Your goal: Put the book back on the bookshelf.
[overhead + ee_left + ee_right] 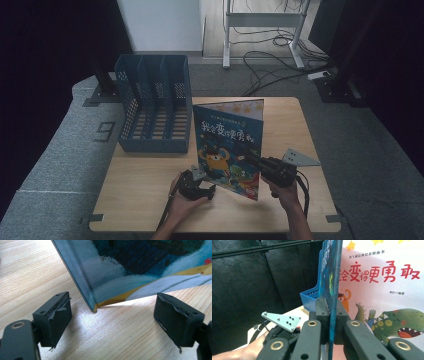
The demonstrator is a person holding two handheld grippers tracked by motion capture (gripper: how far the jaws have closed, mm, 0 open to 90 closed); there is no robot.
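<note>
Our right gripper (332,315) pinches the picture book (382,290) upright on the wooden table (145,190); its own view reveals the dinosaur cover. Our left gripper (112,315) stands spread, touching nothing, beside the book's bottom corner.

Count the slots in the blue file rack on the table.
3. The blue file rack lies at the table's back left, slots side by side: left, middle, right. None looks hidden.

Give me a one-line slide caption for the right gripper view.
Right gripper clamps the edge of an upright picture book, with the blue file rack behind.
</note>
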